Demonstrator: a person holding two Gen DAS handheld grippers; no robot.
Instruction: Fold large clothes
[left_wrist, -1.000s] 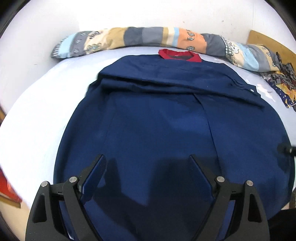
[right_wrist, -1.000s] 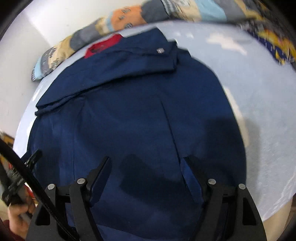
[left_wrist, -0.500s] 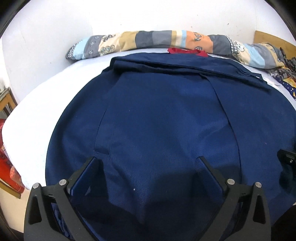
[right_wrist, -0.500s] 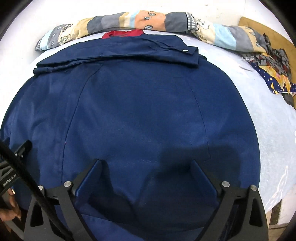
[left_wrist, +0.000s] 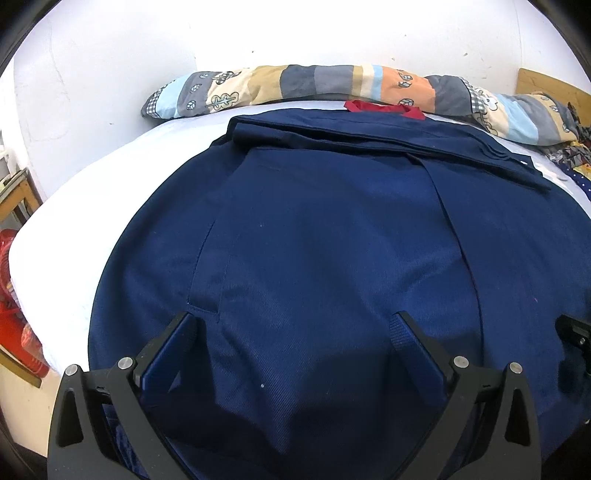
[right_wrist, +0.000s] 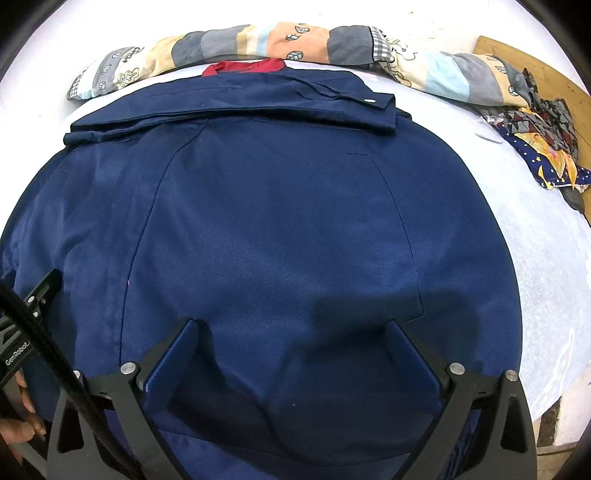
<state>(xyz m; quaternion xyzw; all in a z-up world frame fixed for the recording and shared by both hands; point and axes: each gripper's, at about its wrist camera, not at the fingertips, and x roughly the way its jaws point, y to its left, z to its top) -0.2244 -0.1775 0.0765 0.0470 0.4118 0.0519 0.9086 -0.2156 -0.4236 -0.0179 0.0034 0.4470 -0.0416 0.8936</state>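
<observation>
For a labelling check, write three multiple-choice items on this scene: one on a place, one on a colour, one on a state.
1. Where does the red collar lie?
A. At the garment's far end, by the patchwork quilt roll
B. Beside the near jaws
C. On the floor

2. What colour is the large garment?
A. Grey
B. Navy blue
C. Green

3. How do the jaws of the left gripper and right gripper stand?
A. Both shut on cloth
B. One open, one shut
C. Both open over the cloth

Key: 1 A, the collar lies beside the roll; 2 B, dark blue throughout; 3 C, wide gaps with fabric showing between.
</observation>
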